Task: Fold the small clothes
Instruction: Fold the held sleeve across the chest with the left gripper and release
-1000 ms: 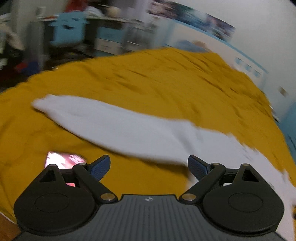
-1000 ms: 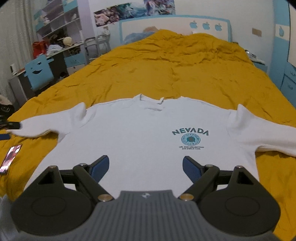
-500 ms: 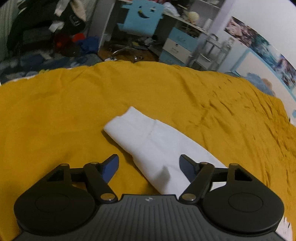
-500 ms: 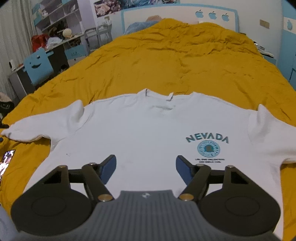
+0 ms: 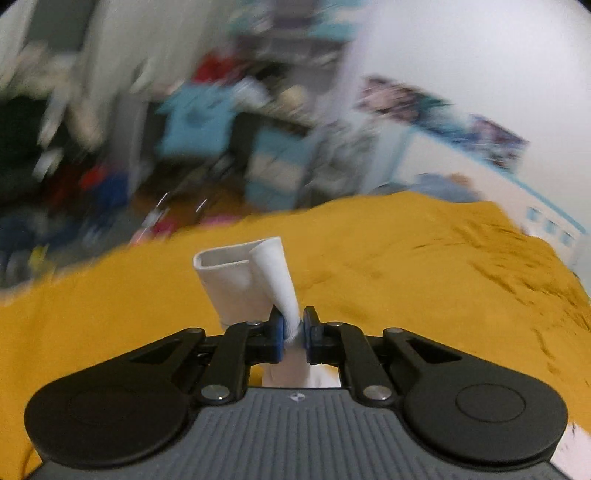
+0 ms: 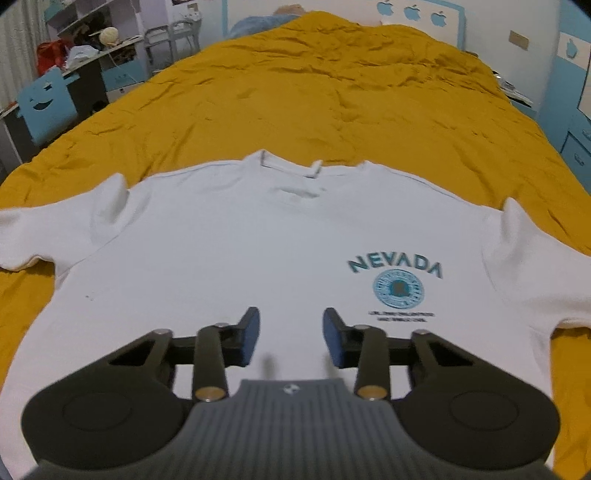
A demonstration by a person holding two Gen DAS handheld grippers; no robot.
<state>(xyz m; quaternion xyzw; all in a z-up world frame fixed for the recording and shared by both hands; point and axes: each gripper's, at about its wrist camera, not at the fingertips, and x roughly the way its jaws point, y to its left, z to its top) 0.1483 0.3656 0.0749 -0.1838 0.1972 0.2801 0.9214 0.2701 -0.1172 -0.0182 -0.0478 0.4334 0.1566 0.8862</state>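
A white long-sleeved "NEVADA" shirt lies face up and spread flat on the yellow bedspread. My left gripper is shut on the shirt's left sleeve near the cuff and holds it lifted off the bed, the cuff opening standing up. My right gripper is open and empty, low over the shirt's lower middle, left of the blue printed logo. The shirt's right sleeve lies out to the right.
The bed's left edge drops to a cluttered floor. A desk and blue chair stand at the left. A headboard with apple stickers is at the far end, and blue drawers at the right.
My left gripper closed on the left sleeve near the cuff and lifted it; its view is swinging and blurred. My right gripper moved closer over the shirt and its fingers narrowed but stay open.
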